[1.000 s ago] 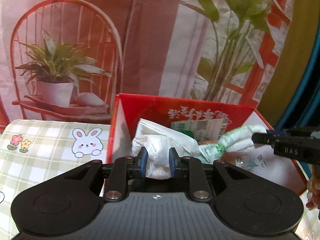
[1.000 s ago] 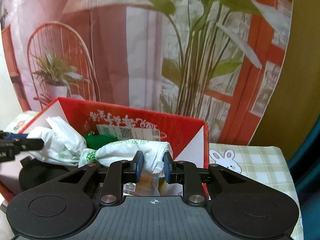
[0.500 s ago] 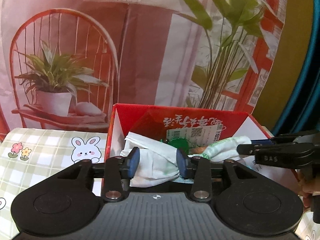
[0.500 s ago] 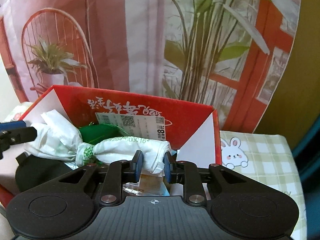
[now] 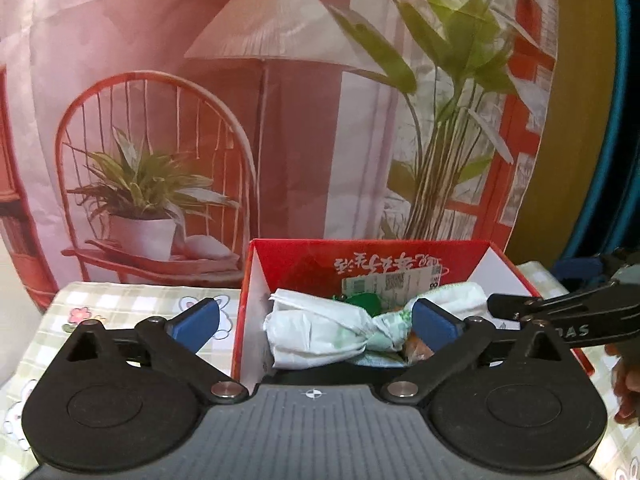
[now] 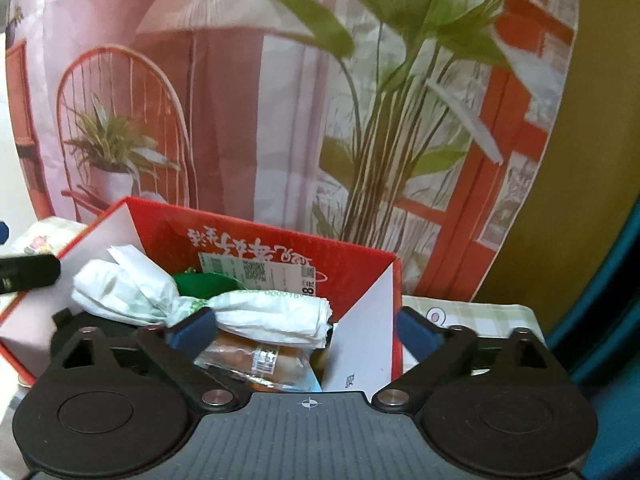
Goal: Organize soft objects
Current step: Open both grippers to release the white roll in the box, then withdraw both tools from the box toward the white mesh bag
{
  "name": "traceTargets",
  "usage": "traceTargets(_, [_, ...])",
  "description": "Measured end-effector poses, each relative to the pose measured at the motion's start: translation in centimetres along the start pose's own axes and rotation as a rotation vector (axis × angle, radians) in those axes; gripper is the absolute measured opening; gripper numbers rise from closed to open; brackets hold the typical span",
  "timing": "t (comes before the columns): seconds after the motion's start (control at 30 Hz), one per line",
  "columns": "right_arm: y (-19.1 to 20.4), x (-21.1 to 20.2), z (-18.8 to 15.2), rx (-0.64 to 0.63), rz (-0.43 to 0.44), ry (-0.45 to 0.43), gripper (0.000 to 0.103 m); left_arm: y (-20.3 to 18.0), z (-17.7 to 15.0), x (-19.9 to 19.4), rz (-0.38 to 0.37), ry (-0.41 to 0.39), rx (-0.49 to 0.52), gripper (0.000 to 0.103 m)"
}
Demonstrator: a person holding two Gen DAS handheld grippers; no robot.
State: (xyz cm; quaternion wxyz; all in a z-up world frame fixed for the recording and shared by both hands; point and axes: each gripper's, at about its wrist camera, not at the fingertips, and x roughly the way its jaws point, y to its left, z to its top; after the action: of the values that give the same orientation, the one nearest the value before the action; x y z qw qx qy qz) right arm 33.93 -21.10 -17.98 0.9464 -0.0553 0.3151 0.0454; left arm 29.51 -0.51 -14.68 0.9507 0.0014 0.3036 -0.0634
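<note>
White plastic bag (image 5: pixel 328 332) lying in red box (image 5: pixel 400 256), released, underside hidden, left gripper (image 5: pixel 316 324) and right gripper (image 6: pixel 308 328) fingers just spread wide

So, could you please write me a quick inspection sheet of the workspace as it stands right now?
Surface: green checked tablecloth with bunny and flower prints.
Job's things: twisted white plastic bag lies in the open red box, on top of the other contents.
Clutter: green item and a wrapped food packet in the box; a printed label on its back wall.
Grippers: left gripper and right gripper both open; their fingers have just spread off the bag, and neither holds anything.
Cables: nothing seen.
Surroundings: printed backdrop showing a chair, lamp and plants; a blue edge at far right.
</note>
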Motion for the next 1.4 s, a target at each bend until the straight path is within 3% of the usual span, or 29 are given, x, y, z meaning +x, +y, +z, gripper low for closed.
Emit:
traceTargets(0.37, [-0.4, -4.7, -1.9, 0.090, 0.018, -0.024, 0.103, 0.1, -1.2, -4.4, 0.036, -0.021, 0.013, 0.103])
traceTargets(0.77, [-1.6, -8.2, -8.5, 0.213, 0.046, -0.113, 0.103, 1.4, -6.8, -6.7, 0.002, 0.036, -0.077, 0.103])
traceTargets(1.03, [-0.4, -7.5, -13.2, 0.167, 0.041, -0.068, 0.103, 1.4, -9.6, -5.5, -0.001, 0.066, -0.059, 0.103])
traceTargets(1.4, [1.5, -5.0, -15.5, 0.177, 0.074, -0.036, 0.102, 0.9, -11.6, -2.5, -0.022, 0.124, -0.088, 0.100])
